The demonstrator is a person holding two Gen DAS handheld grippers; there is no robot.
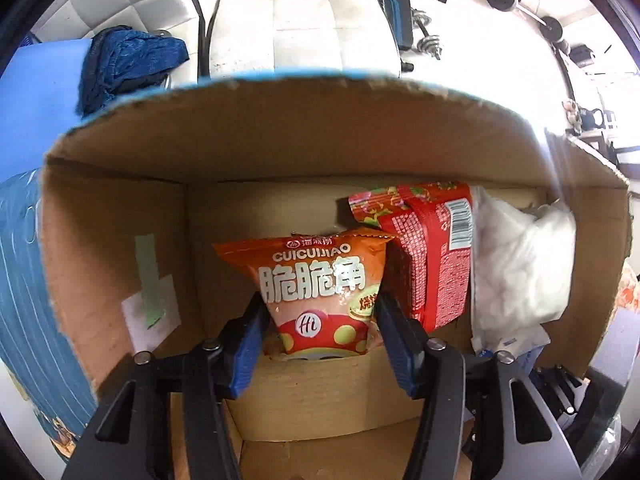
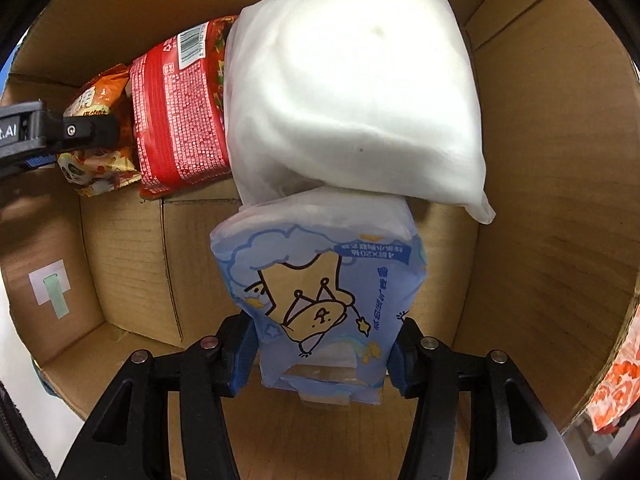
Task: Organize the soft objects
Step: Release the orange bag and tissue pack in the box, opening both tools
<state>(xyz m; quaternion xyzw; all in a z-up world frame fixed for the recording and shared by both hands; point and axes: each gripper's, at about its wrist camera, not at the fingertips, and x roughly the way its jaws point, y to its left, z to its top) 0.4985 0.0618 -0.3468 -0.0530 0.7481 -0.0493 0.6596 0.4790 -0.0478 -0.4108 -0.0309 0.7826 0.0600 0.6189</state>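
Observation:
My left gripper is shut on an orange snack bag and holds it upright inside a cardboard box. Next to it stand a red packet and a white soft bundle. My right gripper is shut on a blue tissue pack inside the same box, just below the white bundle. The red packet and the orange bag lie to the left, with the left gripper's finger on the orange bag.
A blue cloth lies on a blue surface behind the box. A white chair and dumbbells stand beyond. The box floor left of the tissue pack is bare. An orange patterned fabric shows outside the box at right.

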